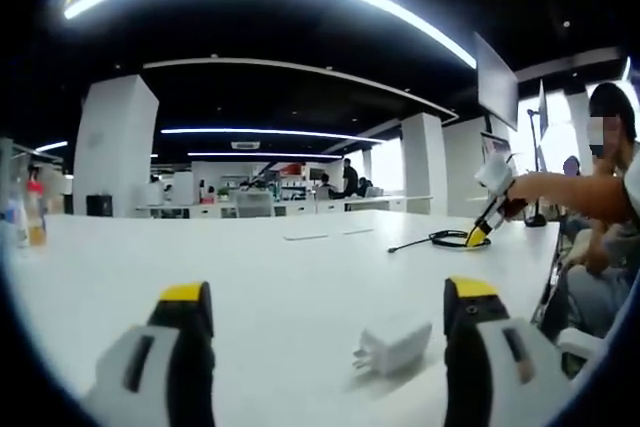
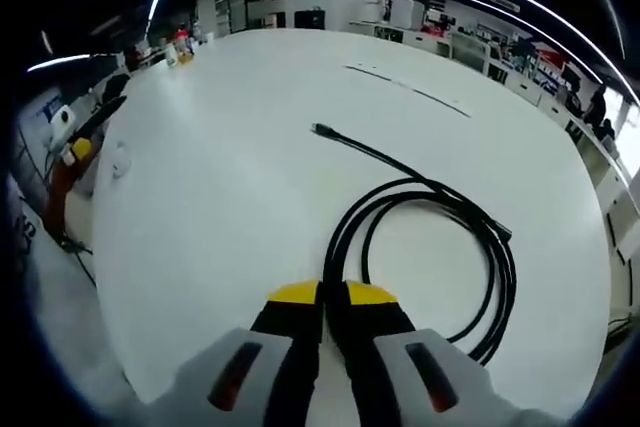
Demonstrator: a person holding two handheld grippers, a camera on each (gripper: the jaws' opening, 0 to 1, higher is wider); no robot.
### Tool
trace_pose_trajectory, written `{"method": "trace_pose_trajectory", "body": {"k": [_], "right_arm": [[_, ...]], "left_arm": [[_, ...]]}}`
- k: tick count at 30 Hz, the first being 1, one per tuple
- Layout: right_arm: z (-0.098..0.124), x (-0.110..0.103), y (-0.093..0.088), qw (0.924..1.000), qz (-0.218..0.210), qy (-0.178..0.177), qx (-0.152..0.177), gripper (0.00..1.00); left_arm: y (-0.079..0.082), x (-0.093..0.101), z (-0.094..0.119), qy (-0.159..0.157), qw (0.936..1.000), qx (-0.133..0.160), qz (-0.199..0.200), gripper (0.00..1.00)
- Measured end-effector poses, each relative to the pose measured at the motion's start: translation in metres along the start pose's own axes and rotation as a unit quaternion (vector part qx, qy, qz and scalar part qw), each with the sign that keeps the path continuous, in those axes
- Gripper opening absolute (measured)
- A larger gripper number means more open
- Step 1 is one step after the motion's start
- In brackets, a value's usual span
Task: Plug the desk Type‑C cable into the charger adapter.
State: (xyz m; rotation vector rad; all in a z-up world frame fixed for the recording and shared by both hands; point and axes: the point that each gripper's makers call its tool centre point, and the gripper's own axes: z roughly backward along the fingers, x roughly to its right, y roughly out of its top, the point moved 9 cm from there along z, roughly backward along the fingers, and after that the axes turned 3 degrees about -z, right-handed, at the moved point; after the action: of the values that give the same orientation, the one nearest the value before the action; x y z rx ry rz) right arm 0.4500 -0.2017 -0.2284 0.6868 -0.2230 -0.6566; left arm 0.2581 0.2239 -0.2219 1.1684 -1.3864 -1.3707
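Gaping wide, the left gripper hovers with the white block-shaped charger adapter lying between its jaws, nearer the right one, on the white worktop. The right gripper, jaws pressed together, sits at the coiled black Type-C cable, apparently pinching its nearest strands.

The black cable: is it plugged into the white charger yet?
No. The cable lies coiled, its plug end bare on the table; the charger sits apart, nothing attached.
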Motion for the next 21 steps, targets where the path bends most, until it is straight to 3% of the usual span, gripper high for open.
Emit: {"method": "trace_pose_trajectory", "body": {"k": [11, 21], "right_arm": [[0.003, -0.014, -0.008, 0.9997, 0.021, 0.013, -0.009, 0.02], [0.002, -0.005, -0.004, 0.9995, 0.028, 0.006, -0.015, 0.02]], "left_arm": [[0.0, 0.001, 0.001, 0.0, 1.0, 0.0, 0.001, 0.99], [0.005, 0.002, 0.003, 0.002, 0.9999, 0.007, -0.012, 0.99]]}}
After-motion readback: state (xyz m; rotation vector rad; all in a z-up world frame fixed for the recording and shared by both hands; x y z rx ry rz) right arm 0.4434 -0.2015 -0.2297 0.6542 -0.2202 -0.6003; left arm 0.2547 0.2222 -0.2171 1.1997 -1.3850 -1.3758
